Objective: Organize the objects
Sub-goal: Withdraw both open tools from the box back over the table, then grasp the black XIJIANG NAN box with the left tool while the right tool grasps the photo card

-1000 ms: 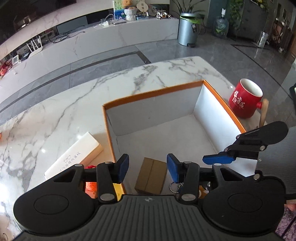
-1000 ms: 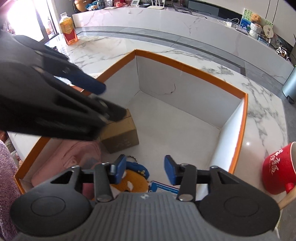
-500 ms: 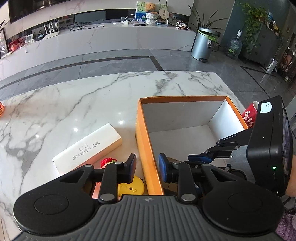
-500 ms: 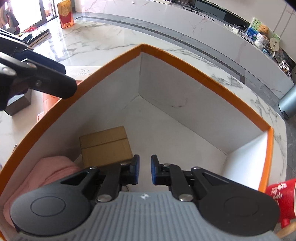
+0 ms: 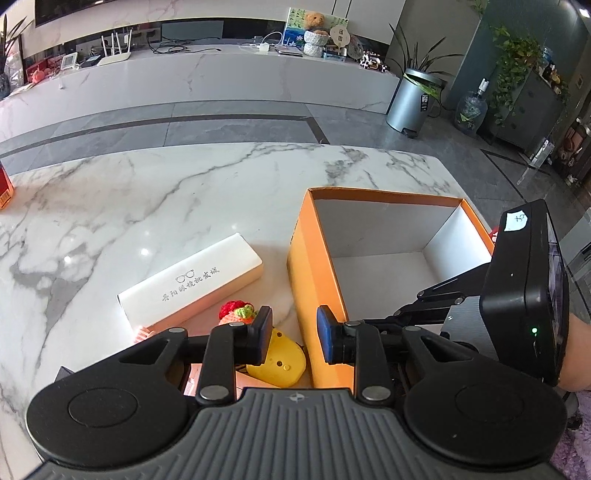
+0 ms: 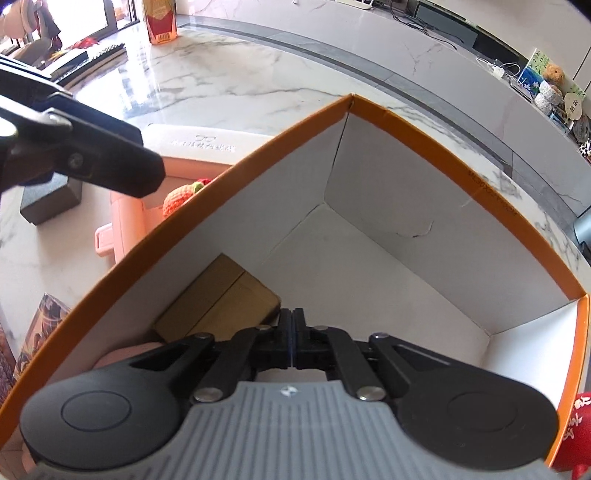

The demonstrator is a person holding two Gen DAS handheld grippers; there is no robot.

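An orange box (image 5: 314,266) with a white inside stands on the marble table; it also shows in the right wrist view (image 6: 436,133). My left gripper (image 5: 291,336) is open and empty, straddling the box's near left wall. Below it lie a yellow toy (image 5: 280,363) and a red crocheted strawberry (image 5: 236,310). A white glasses box (image 5: 190,280) lies to the left. My right gripper (image 6: 292,332) is shut inside the orange box, with nothing visible between its pads. A brown cardboard box (image 6: 221,301) lies in the box beside it.
A pink item (image 6: 122,221) and a dark grey block (image 6: 51,197) lie left of the orange box. A red mug (image 6: 576,435) stands at its right. A red-orange carton (image 6: 160,18) stands far back. The right gripper's body (image 5: 524,295) hangs over the box.
My left gripper moved left out of the box and now straddles its left wall. My right gripper lowered into the box and closed its jaws fully.
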